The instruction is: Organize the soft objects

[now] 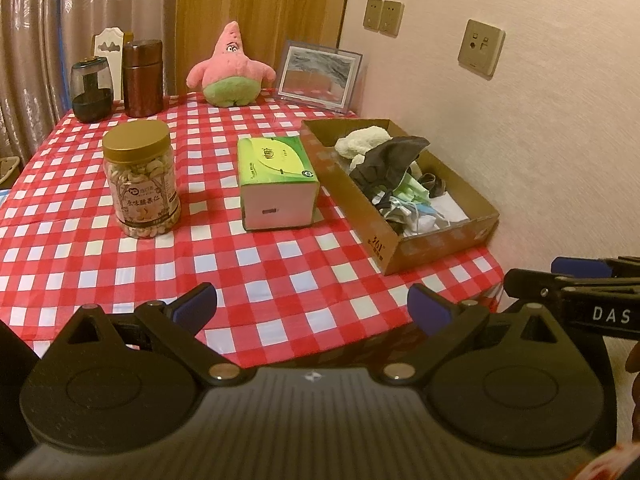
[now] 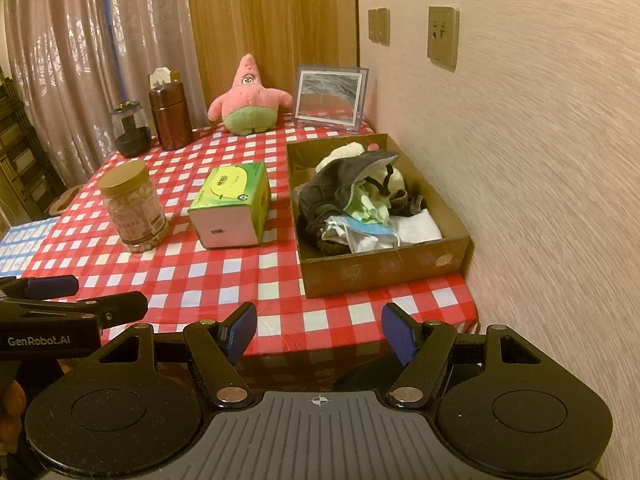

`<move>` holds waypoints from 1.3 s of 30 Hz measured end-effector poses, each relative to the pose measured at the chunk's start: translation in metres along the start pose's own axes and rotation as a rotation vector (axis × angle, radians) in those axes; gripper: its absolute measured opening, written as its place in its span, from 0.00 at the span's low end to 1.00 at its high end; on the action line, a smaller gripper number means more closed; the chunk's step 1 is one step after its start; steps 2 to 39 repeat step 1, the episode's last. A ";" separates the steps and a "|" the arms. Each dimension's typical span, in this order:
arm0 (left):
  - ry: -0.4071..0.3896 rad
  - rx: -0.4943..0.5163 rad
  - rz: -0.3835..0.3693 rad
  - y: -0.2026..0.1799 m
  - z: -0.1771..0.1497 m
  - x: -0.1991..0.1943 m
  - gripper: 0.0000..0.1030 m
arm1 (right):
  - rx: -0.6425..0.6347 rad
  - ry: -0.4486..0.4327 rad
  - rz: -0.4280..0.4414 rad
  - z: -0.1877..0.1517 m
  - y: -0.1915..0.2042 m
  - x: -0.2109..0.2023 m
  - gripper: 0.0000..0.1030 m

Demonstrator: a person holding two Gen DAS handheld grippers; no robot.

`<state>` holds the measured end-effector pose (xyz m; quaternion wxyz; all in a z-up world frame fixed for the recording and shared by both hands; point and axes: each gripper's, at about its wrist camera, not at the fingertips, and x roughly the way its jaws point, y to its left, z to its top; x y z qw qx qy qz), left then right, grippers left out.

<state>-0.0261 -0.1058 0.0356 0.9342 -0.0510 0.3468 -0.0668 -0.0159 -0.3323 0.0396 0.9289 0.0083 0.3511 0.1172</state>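
both of your grippers hang over the near edge of the worktop (image 1: 280, 256) with its red and white checked cloth, and neither has anything in it. your left gripper (image 1: 312, 306) has its blue pads spread wide apart, and your right gripper (image 2: 319, 332) stands open too, nothing between the pads. the brown cardboard shoe box (image 2: 384, 272) sits against the wall at the right, already heaped with soft things: a dark grey cloth (image 2: 344, 176), a cream fluffy piece, pale green and blue face masks. the pink and green star-shaped plush toy (image 2: 250, 100) sits upright at the far end, well apart from the box. it looks like the one soft thing left outside, so you seem to be between pickups. the next move calls for a long reach past the green tissue box (image 2: 232, 204), steering clear of the gold-lidded nut jar (image 2: 132, 208).
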 end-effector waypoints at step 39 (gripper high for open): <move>0.003 -0.002 -0.004 0.001 0.000 0.000 0.98 | 0.000 0.000 0.001 0.000 0.000 0.000 0.67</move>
